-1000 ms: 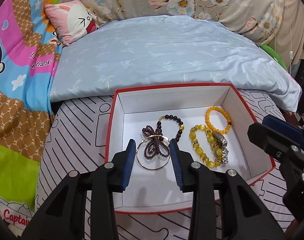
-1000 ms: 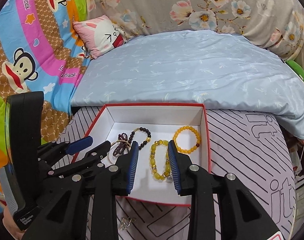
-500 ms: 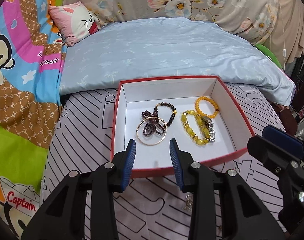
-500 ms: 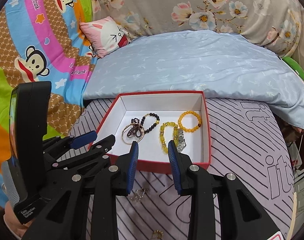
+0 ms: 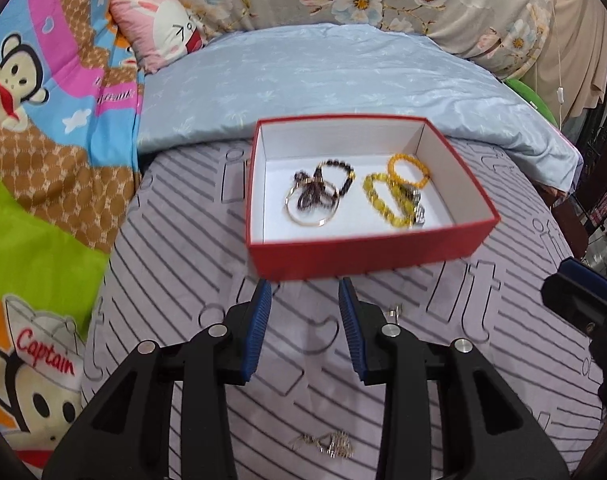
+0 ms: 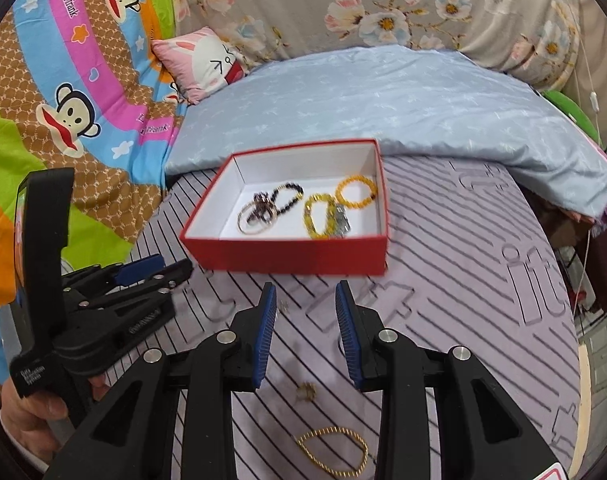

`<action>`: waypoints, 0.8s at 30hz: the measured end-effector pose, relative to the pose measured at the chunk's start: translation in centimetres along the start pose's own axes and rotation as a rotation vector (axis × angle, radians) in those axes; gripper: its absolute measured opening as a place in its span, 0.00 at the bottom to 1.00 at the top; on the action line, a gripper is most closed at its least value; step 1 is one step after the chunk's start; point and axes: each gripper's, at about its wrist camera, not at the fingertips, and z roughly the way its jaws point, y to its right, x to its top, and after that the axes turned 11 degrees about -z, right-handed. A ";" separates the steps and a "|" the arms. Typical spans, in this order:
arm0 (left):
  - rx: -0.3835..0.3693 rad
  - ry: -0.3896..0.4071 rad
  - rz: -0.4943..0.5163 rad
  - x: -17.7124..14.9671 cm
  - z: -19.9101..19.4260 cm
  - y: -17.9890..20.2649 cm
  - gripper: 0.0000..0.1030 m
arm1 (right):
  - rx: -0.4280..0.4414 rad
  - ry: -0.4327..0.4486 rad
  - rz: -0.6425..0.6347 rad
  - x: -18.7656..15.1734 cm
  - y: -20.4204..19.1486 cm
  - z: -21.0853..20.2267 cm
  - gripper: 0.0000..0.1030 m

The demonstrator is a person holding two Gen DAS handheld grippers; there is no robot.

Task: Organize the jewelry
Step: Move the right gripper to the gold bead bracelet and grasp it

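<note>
Hovering over the striped grey bedcover [image 5: 175,264], the left gripper [image 5: 304,296] has its ribbed blue pads parted wide, holding nothing, just near of the red cardboard box [image 5: 367,252]. Inside the box's white floor lie a thin gold bangle [image 5: 309,222] tangled with a dark beaded bracelet [image 5: 343,172] on the left, and a yellow beaded bracelet [image 5: 379,200], an orange beaded bracelet [image 5: 407,168] and a silvery metal piece [image 5: 417,206] on the right. A small chain cluster [image 5: 327,442] lies on the cover nearer still.

The right wrist view shows the right gripper [image 6: 305,294] equally open and empty, and adds what the left misses: a twisted gold hoop [image 6: 333,450] and a small ring [image 6: 306,390] on the cover, near of the box [image 6: 287,256].
</note>
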 end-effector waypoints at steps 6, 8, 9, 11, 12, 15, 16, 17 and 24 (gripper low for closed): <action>0.021 -0.054 -0.003 -3.7 0.0 -1.7 0.33 | -0.016 -0.046 0.018 -3.6 0.7 -0.8 0.30; 0.025 -0.072 -0.012 -4.8 0.0 -2.1 0.33 | -0.014 -0.065 0.040 -4.9 1.0 -0.9 0.30; 0.023 -0.081 -0.017 -5.2 0.0 -2.2 0.33 | -0.013 -0.075 0.045 -5.5 1.1 -0.9 0.30; 0.031 -0.092 -0.023 -6.1 -0.1 -2.3 0.33 | -0.021 -0.094 0.043 -6.7 1.0 -0.8 0.30; 0.036 -0.094 -0.026 -6.4 -0.2 -2.4 0.33 | -0.025 -0.103 0.040 -7.1 1.0 -0.8 0.30; 0.037 -0.107 -0.049 -7.4 -0.5 -2.9 0.33 | -0.049 -0.138 0.028 -8.8 0.7 -0.5 0.30; 0.036 -0.108 -0.051 -7.7 -0.5 -2.9 0.33 | -0.048 -0.150 0.029 -9.4 0.7 -0.3 0.30; 0.041 -0.111 -0.051 -8.0 -0.6 -3.0 0.33 | -0.051 -0.161 0.027 -9.9 0.6 -0.1 0.30; 0.054 -0.141 -0.068 -10.3 -1.1 -3.9 0.37 | -0.068 -0.202 0.013 -12.2 0.3 0.9 0.30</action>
